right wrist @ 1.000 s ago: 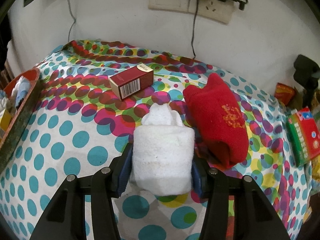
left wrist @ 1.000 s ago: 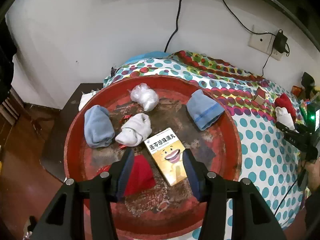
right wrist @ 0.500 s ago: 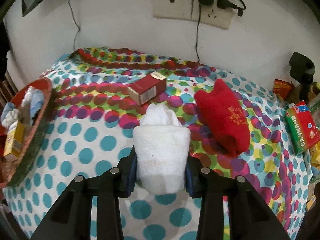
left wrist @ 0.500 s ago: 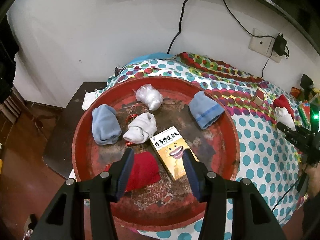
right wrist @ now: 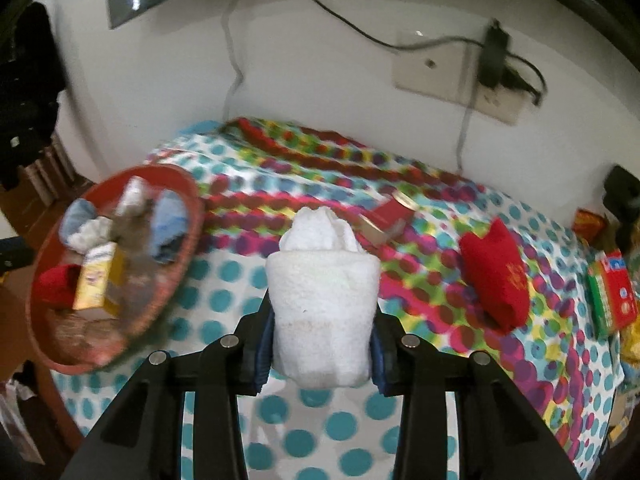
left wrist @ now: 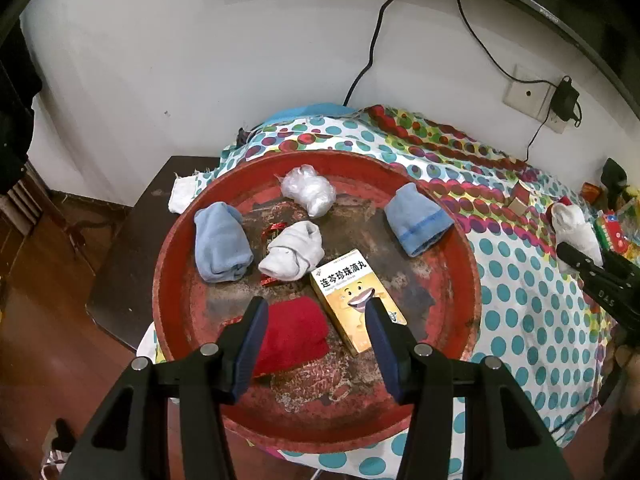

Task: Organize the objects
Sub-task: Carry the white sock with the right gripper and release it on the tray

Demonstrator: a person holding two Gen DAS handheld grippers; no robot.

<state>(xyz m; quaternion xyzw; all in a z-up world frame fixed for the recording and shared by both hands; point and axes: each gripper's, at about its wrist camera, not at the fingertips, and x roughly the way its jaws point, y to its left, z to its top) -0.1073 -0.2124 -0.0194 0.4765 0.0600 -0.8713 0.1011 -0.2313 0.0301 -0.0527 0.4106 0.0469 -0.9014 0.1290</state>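
Note:
My right gripper point(right wrist: 322, 322) is shut on a rolled white sock point(right wrist: 324, 280) and holds it in the air above the dotted tablecloth point(right wrist: 224, 276). From the left wrist view the same white sock point(left wrist: 574, 226) shows at the far right in the right gripper point(left wrist: 588, 266). My left gripper point(left wrist: 314, 308) hangs open above the round red tray point(left wrist: 176, 248). Below its fingers lie a red sock point(left wrist: 292, 332) and a yellow box point(left wrist: 352, 292). The tray point(right wrist: 190, 240) also holds two blue socks point(left wrist: 220, 244), a white sock point(left wrist: 294, 250) and a clear plastic bundle point(left wrist: 308, 190).
On the cloth to the right lie a red sock point(right wrist: 496, 276), a small red box point(right wrist: 390, 216) and a green and red box point(right wrist: 612, 292). A dark side table point(left wrist: 128, 248) stands left of the tray. Wall sockets with cables point(right wrist: 460, 72) are behind.
The right gripper has lifted the white sock off the cloth and carried it left, toward the tray. The left gripper has stayed open over the tray.

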